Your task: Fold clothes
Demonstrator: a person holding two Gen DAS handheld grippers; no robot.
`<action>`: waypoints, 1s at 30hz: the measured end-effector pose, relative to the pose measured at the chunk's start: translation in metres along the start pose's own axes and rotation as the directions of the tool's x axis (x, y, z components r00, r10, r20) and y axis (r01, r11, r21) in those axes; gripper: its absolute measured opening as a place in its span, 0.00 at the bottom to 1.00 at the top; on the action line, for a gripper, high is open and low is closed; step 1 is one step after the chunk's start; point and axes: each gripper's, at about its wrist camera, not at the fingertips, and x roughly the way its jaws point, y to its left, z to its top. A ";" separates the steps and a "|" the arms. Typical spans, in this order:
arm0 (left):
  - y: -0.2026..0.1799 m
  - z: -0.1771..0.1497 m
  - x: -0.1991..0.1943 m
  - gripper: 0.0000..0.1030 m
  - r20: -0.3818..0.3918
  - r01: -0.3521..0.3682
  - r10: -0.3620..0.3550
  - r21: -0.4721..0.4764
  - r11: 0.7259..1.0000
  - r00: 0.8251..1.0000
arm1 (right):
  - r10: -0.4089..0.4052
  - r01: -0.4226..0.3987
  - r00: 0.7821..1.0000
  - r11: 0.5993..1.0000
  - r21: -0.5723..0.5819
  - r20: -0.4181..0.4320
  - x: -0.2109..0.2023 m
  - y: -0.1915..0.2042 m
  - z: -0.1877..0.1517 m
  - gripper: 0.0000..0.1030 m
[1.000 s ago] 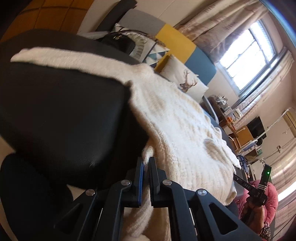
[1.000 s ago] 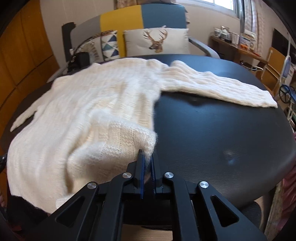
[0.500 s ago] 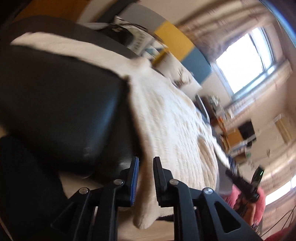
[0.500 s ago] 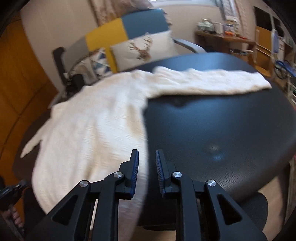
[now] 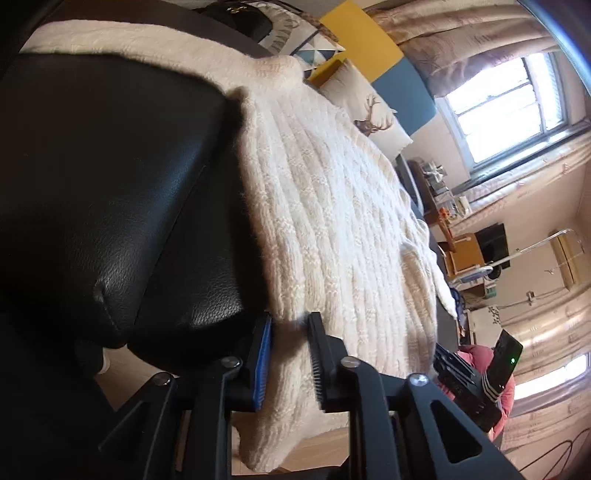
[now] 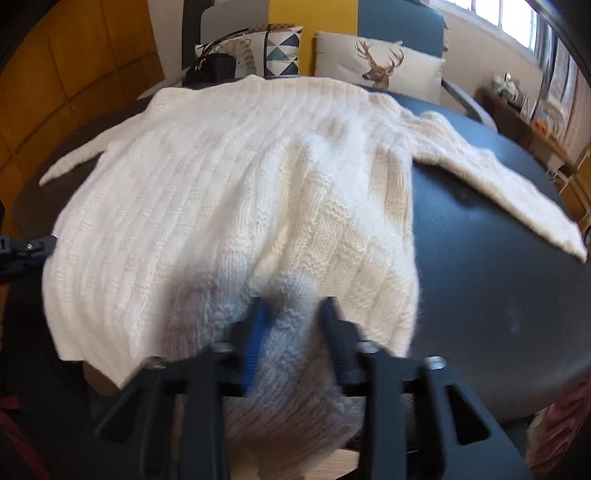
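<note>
A cream knitted sweater lies spread face-down across a round black table, its hem hanging over the near edge. One sleeve stretches to the right. My right gripper is open at the hem, with a hanging fold of knit between its fingers. My left gripper is open at the hem's left corner, where the sweater drops off the table. The knit edge sits between its pads. Each gripper shows in the other's view: right gripper, left gripper.
Behind the table stands a sofa with yellow and blue panels, a deer cushion, a triangle-pattern cushion and a black bag. A wood-panel wall is at the left. A cluttered shelf lines the right.
Both grippers were shut on the hem a second ago and have since opened. The hem has dropped flat onto the table edge, and both grippers now sit closer to it with knit between their fingers.
</note>
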 end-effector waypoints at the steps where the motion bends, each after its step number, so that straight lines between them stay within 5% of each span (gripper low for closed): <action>1: -0.002 0.001 -0.006 0.05 0.020 0.007 -0.007 0.015 1.000 1.000 | 0.018 -0.018 1.000 1.000 0.025 0.003 -0.002 -0.004 0.001 0.08; 6: -0.025 0.010 -0.038 0.04 0.127 -0.024 0.008 0.124 0.992 0.992 | 0.035 -0.046 0.995 0.991 0.125 0.091 -0.029 -0.032 0.005 0.05; 11: -0.022 0.027 -0.069 0.04 0.181 0.025 -0.038 0.076 0.997 0.983 | 0.005 -0.035 0.984 0.986 0.161 0.180 -0.063 -0.055 0.021 0.05; 18: -0.007 0.028 -0.074 0.04 0.148 0.045 -0.047 0.021 0.999 0.988 | -0.043 -0.009 0.972 0.975 0.220 0.229 -0.094 -0.085 0.027 0.00; 23: 0.004 0.018 -0.044 0.06 -0.020 -0.112 0.112 0.017 0.994 0.993 | 0.028 -0.059 0.989 0.974 0.217 0.143 -0.072 -0.087 0.019 0.02; 26: 0.011 0.017 -0.050 0.06 -0.007 -0.161 0.161 -0.001 0.987 0.987 | 0.085 -0.101 0.991 0.980 0.172 0.101 -0.058 -0.067 0.012 0.03; 30: 0.020 0.017 -0.059 0.05 0.023 -0.213 0.214 -0.031 0.976 0.977 | 0.128 -0.136 0.990 0.980 0.147 0.065 -0.042 -0.050 0.010 0.17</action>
